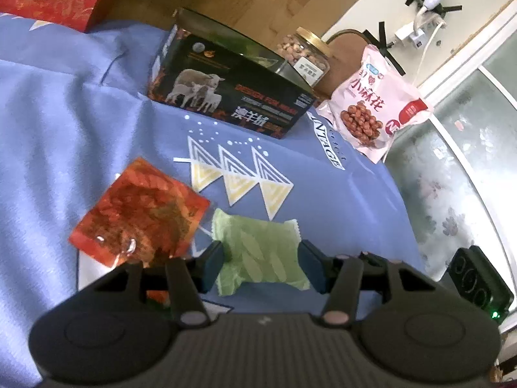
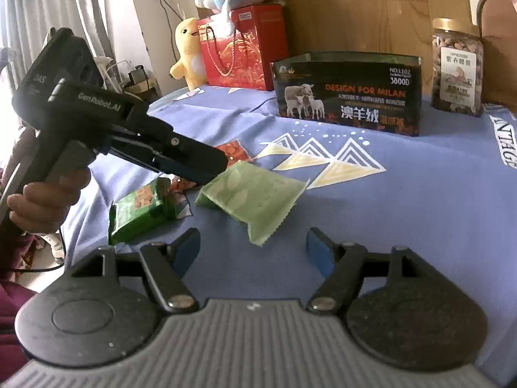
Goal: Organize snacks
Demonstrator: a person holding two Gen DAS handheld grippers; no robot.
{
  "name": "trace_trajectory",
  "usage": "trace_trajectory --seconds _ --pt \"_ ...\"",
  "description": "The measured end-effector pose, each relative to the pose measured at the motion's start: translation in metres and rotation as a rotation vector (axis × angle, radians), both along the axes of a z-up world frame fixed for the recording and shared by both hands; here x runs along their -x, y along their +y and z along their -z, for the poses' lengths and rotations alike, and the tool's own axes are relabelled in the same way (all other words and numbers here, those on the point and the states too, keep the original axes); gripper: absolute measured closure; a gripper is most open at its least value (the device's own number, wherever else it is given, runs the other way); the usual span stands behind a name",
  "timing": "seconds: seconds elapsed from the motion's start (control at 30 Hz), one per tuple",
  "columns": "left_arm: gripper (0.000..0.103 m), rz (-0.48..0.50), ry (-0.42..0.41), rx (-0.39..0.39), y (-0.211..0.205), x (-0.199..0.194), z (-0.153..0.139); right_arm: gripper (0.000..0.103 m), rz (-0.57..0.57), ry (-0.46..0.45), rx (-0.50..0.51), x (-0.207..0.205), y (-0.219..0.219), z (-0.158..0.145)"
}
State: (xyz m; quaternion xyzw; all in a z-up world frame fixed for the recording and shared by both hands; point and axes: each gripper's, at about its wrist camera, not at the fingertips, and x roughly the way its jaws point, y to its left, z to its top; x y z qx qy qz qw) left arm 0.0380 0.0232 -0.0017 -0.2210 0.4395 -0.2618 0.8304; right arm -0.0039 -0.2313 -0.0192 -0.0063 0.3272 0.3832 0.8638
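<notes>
A light green snack packet (image 1: 258,252) lies on the blue cloth between the fingers of my left gripper (image 1: 261,263), whose pads sit at both of its sides; a firm grip cannot be told. It also shows in the right wrist view (image 2: 255,199), with the left gripper (image 2: 206,168) at its left end. An orange-red packet (image 1: 139,213) lies to the left. A dark green packet (image 2: 142,208) lies nearer the table edge. The open black box with sheep (image 1: 226,93) (image 2: 349,93) stands at the back. My right gripper (image 2: 252,249) is open and empty, low over the cloth.
A nut jar (image 1: 307,53) (image 2: 457,68) and a pink snack bag (image 1: 374,103) stand by the box. A red gift bag (image 2: 242,45), a yellow duck toy (image 2: 189,55) and a plush toy are at the back left. The table edge drops off on the right in the left wrist view.
</notes>
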Motion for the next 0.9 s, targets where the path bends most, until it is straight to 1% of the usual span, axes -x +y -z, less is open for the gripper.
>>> trace_trajectory --seconds 0.1,0.27,0.3,0.33,0.37,0.43,0.5,0.53,0.57,0.63,0.73,0.9 --pt "0.051 0.007 -0.007 -0.033 -0.007 -0.003 -0.001 0.028 0.003 -0.013 0.004 0.000 0.003 0.001" --pt "0.051 0.016 -0.013 -0.058 -0.013 -0.003 0.000 0.029 0.003 -0.044 0.034 -0.002 0.011 0.003" --pt "0.051 0.015 -0.013 -0.057 -0.014 -0.004 0.002 0.031 0.002 -0.049 0.034 -0.003 0.014 0.003" --pt "0.053 0.023 -0.002 -0.059 -0.017 -0.006 0.004 0.040 -0.001 -0.053 0.033 -0.003 0.016 0.004" --pt "0.057 0.038 0.019 -0.057 -0.020 -0.008 0.009 0.043 -0.002 -0.061 0.035 -0.003 0.019 0.004" --pt "0.057 0.040 -0.016 -0.075 -0.025 -0.007 0.009 0.051 0.011 -0.083 0.048 -0.004 0.022 0.005" --pt "0.062 0.046 -0.032 -0.095 -0.027 -0.007 0.007 0.060 0.037 -0.083 0.043 -0.008 0.019 0.005" --pt "0.064 0.050 -0.037 -0.088 -0.026 -0.008 0.006 0.061 0.051 -0.077 0.030 -0.010 0.016 0.004" --pt "0.064 0.052 -0.038 -0.074 -0.025 -0.009 0.004 0.062 0.062 -0.078 0.019 -0.011 0.014 0.003" --pt "0.064 0.052 -0.065 -0.045 -0.023 -0.014 -0.007 0.062 0.081 -0.116 -0.007 -0.013 0.010 -0.006" --pt "0.064 0.047 -0.136 -0.022 -0.022 -0.027 -0.032 0.062 0.113 -0.202 -0.033 -0.023 0.008 -0.025" --pt "0.064 0.016 -0.253 -0.043 -0.030 -0.069 -0.074 0.061 0.156 -0.319 -0.044 -0.068 0.011 -0.058"
